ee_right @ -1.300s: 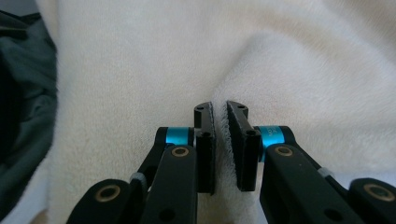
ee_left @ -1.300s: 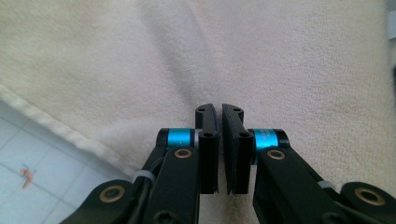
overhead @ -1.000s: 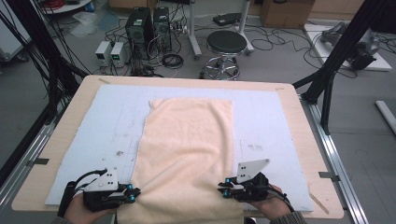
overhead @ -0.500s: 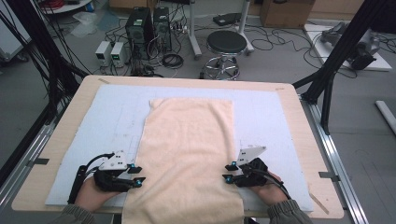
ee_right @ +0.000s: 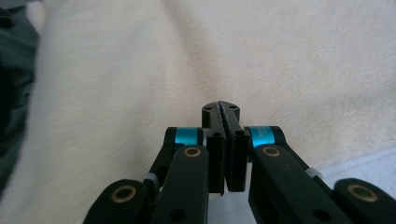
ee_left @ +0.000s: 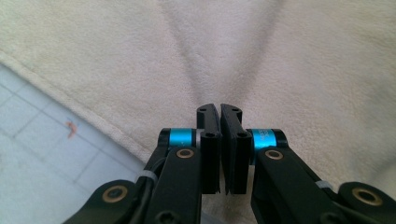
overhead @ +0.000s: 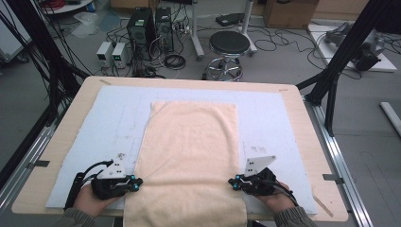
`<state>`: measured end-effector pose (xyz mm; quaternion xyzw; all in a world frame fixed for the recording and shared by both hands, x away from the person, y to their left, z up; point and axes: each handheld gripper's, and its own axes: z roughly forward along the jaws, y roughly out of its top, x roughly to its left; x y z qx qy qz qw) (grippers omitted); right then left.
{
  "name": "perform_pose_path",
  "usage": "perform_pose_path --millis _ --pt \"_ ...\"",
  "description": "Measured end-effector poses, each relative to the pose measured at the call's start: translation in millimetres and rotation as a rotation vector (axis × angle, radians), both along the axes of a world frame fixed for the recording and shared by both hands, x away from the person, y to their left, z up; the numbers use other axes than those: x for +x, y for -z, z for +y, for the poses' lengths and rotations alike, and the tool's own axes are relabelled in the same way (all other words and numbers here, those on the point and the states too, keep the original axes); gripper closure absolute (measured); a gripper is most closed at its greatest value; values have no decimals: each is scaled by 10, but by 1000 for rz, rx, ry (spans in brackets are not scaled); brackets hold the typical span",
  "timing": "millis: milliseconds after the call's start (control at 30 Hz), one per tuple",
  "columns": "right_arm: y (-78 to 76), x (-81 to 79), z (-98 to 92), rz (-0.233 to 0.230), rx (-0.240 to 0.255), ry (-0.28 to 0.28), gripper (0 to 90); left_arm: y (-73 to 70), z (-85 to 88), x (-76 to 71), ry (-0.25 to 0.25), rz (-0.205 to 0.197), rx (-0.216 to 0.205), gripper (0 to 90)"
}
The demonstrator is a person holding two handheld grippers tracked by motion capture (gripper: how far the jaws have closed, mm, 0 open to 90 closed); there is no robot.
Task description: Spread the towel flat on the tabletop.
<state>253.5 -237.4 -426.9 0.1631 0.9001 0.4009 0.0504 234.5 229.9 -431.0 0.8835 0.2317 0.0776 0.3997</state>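
A cream towel (overhead: 189,156) lies flat, lengthwise down the middle of the pale blue mat (overhead: 113,113), and its near end hangs over the table's front edge. My left gripper (overhead: 138,182) is at the towel's left edge near the front. Its jaws have just been closing and now pinch the towel (ee_left: 280,56), with creases fanning out from the left gripper (ee_left: 219,108). At the towel's right edge, my right gripper (overhead: 231,182) has likewise just been closing. In its own view the right gripper (ee_right: 222,106) has its jaws together on the towel (ee_right: 233,46).
The mat covers most of the wooden table (overhead: 71,118). Beyond the far edge, a round stool (overhead: 229,45), computer boxes (overhead: 149,28) and loose cables stand on the floor. Black frame posts (overhead: 340,61) rise at both sides.
Both hands have slid a little away from the table's front edge along the towel's sides and sunk toward it. Their jaws now stand together on the fabric.
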Motion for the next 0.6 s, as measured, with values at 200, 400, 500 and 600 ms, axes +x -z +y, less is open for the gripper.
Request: perform_pose_path --millis 200,400,500,600 --pt "-16 18 -75 7 28 27 768 -33 17 -6 -10 -4 -40 673" --pt "69 127 -37 23 -34 60 695 35 -94 59 2 11 -1 638" --pt "105 170 -36 37 -35 57 709 60 -106 70 2 1 8 665" --pt "106 185 -44 35 -36 52 801 65 -94 87 -6 -7 7 737"
